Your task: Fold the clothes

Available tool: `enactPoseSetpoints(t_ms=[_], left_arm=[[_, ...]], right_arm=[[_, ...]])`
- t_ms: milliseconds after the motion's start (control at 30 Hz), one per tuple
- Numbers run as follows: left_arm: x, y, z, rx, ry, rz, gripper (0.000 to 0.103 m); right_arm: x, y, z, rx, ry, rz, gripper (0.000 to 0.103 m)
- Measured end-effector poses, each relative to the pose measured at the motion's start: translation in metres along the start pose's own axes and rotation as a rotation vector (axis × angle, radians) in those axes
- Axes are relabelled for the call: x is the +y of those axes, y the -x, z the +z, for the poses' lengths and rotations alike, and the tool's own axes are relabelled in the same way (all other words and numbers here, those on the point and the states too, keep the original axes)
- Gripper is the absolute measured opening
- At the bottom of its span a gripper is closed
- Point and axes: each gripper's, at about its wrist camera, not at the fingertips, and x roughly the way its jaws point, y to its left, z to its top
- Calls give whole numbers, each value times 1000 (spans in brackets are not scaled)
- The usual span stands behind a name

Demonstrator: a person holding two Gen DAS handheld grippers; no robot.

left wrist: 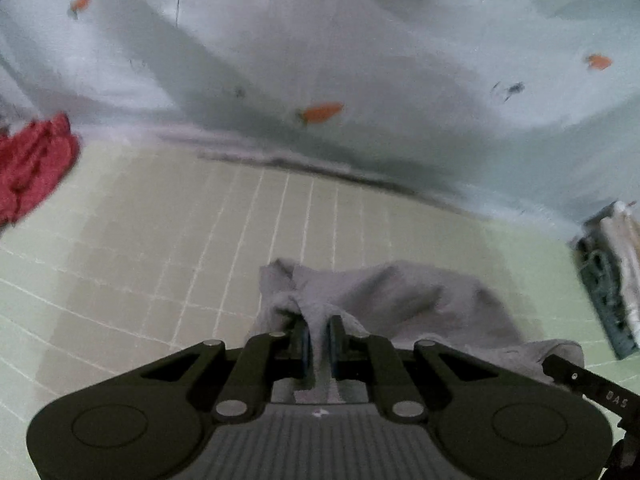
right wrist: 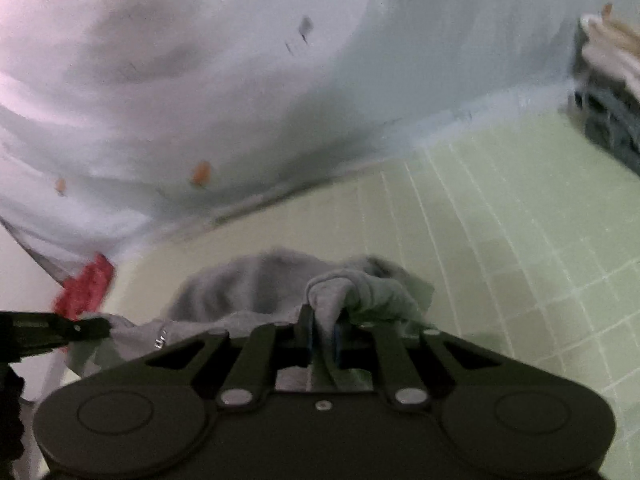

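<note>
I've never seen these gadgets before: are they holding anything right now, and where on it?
Both hold one grey garment. The left tool pinches a bunched fold at one end; the right tool pinches a bunched fold at the other.

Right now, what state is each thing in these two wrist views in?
Left gripper: shut on grey garment.
Right gripper: shut on grey garment.
Grey garment: bunched, held by both grippers above the mat.
Red cloth: crumpled, lying loose.
Stack of clothes: folded, piled at the side.
Green grid mat: flat.
</note>
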Motion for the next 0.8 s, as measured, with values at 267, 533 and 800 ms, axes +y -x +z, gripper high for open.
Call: enactPoseSetpoints(t_ms=[267, 533, 800], left_arm=[[28, -57, 27, 61, 100, 25, 20], [52, 1, 29, -98, 105, 119, 68], [58, 30, -21, -24, -5, 187, 72]], right_arm=[[-15, -56, 21, 109, -33, -5, 27], [-18, -26, 26, -2, -74, -41, 97], [-31, 23, -3, -30, 26, -165, 97]])
